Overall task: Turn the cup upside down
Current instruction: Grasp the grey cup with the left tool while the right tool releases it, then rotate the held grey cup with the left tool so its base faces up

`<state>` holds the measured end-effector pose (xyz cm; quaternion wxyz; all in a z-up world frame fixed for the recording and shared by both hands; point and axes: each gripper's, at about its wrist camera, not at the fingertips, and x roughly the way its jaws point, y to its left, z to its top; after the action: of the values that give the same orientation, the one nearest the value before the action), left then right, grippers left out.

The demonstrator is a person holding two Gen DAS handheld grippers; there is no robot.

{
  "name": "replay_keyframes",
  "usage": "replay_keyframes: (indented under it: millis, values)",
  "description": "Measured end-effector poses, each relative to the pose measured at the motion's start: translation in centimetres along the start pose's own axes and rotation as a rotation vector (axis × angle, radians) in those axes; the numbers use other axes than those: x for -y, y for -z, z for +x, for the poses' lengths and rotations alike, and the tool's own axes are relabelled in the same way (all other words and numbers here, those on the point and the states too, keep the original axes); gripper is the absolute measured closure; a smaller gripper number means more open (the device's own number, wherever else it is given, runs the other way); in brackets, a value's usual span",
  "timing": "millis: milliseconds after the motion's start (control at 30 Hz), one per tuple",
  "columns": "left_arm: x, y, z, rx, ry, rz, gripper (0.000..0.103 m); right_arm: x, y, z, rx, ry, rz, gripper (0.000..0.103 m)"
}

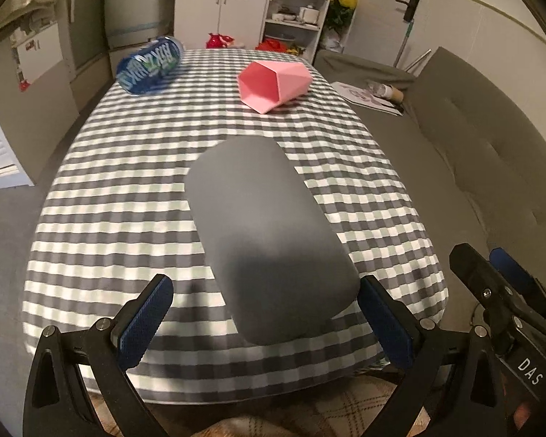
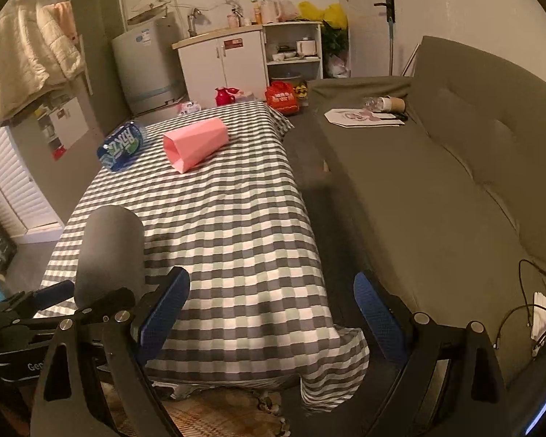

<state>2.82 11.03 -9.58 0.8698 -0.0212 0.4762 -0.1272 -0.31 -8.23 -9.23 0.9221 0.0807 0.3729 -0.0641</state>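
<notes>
A pink faceted cup [image 1: 275,85] lies on its side at the far end of the checkered table [image 1: 127,189], its mouth towards me. It also shows in the right wrist view [image 2: 196,144]. My left gripper [image 1: 265,315] is open and empty at the near table edge, far from the cup, its jaws either side of a grey oblong pad [image 1: 269,233]. My right gripper [image 2: 271,311] is open and empty, low at the table's near right corner. The right gripper also shows in the left wrist view at the lower right [image 1: 491,276].
A blue water bottle [image 1: 151,63] lies on its side at the far left of the table. The grey pad [image 2: 109,255] lies near the front edge. A grey sofa [image 2: 436,182] runs along the right side. White cabinets [image 2: 233,62] and a fridge stand behind.
</notes>
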Motion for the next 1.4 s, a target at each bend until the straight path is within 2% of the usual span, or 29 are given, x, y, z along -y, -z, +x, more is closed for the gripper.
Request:
replay_keyframes:
  millis: [267, 300, 333, 367, 467, 767, 867, 1033, 1233, 1400]
  values:
    - [-0.3, 0.0, 1.4, -0.018, 0.074, -0.015, 0.001, 0.4, 0.2, 0.8, -0.006, 0.021, 0.012, 0.011]
    - [-0.4, 0.0, 1.4, -0.017, 0.089, -0.019, 0.007, 0.4, 0.2, 0.8, -0.006, 0.022, 0.014, 0.011]
    - [-0.4, 0.1, 1.4, -0.019, 0.123, -0.018, 0.018, 0.4, 0.2, 0.9, -0.006, 0.024, 0.014, 0.011]
    - [-0.3, 0.1, 1.3, -0.021, 0.143, -0.014, 0.023, 0.4, 0.2, 0.9, -0.008, 0.025, 0.014, 0.011]
    - [0.3, 0.2, 1.1, -0.029, 0.136, 0.027, 0.023, 0.3, 0.2, 1.1, -0.012, 0.023, 0.012, 0.011]
    - [-0.4, -0.5, -1.4, -0.047, 0.133, 0.062, 0.024, 0.0, 0.2, 0.7, -0.003, 0.025, 0.002, 0.011]
    - [-1.3, -1.6, -2.2, -0.033, 0.107, 0.047, 0.024, -0.2, 0.3, 0.6, -0.002, 0.023, -0.003, 0.011]
    - [-2.9, -3.3, -2.3, -0.043, 0.105, 0.003, 0.024, -0.2, 0.3, 0.5, 0.002, 0.024, -0.005, 0.011]
    - [-3.4, -5.4, -2.0, -0.054, 0.089, 0.022, 0.024, -0.2, 0.3, 0.8, -0.007, 0.021, -0.005, 0.011]
    - [-4.4, -7.5, -1.2, -0.049, 0.032, 0.024, 0.024, -0.3, 0.4, 1.0, -0.013, 0.020, -0.008, 0.011]
